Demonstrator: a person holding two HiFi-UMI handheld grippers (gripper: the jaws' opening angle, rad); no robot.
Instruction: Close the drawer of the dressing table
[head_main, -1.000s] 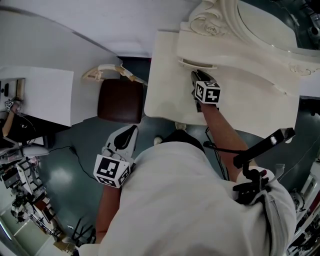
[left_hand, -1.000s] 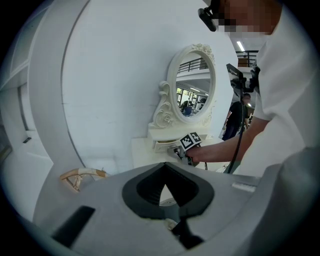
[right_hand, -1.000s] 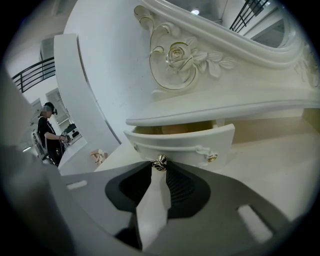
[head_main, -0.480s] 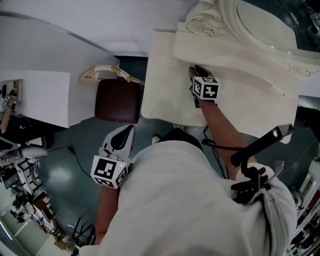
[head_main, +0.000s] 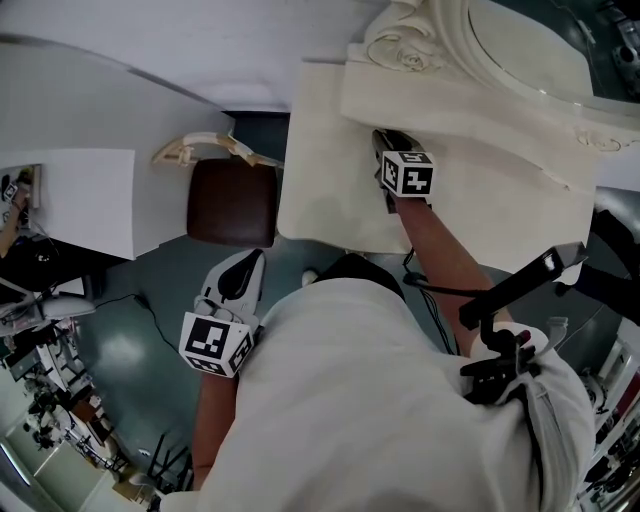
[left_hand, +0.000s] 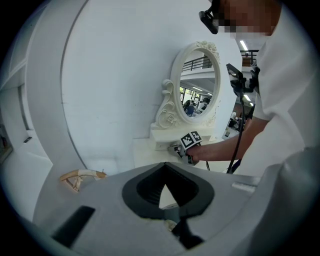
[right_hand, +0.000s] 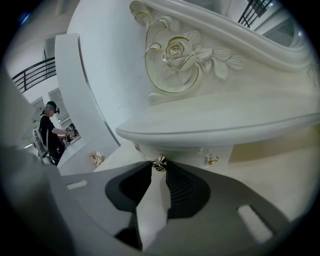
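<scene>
The white dressing table (head_main: 320, 180) carries an oval mirror (head_main: 540, 45) on a carved base (right_hand: 180, 55). Its small drawer (right_hand: 185, 151) sits under the mirror's shelf, pushed in, its front showing only in the right gripper view. My right gripper (head_main: 383, 142) reaches to that front, and its jaw tips (right_hand: 160, 167) are shut on the gold drawer knob (right_hand: 160, 162). A second gold knob (right_hand: 212, 160) is to the right. My left gripper (head_main: 250, 265) hangs low beside my body over the floor, shut on nothing (left_hand: 165, 165); it looks toward the right gripper (left_hand: 177, 148).
A brown stool (head_main: 232, 203) with a cream carved backrest (head_main: 200, 145) stands left of the dressing table. A white desk (head_main: 70, 195) is at the far left. A curved white wall (left_hand: 110, 75) runs behind. A black pole rig (head_main: 520, 285) juts out at my right.
The drawer's open slot, seen a second ago, has slid in under the shelf. My right gripper moved with it toward the mirror. The left gripper stayed put.
</scene>
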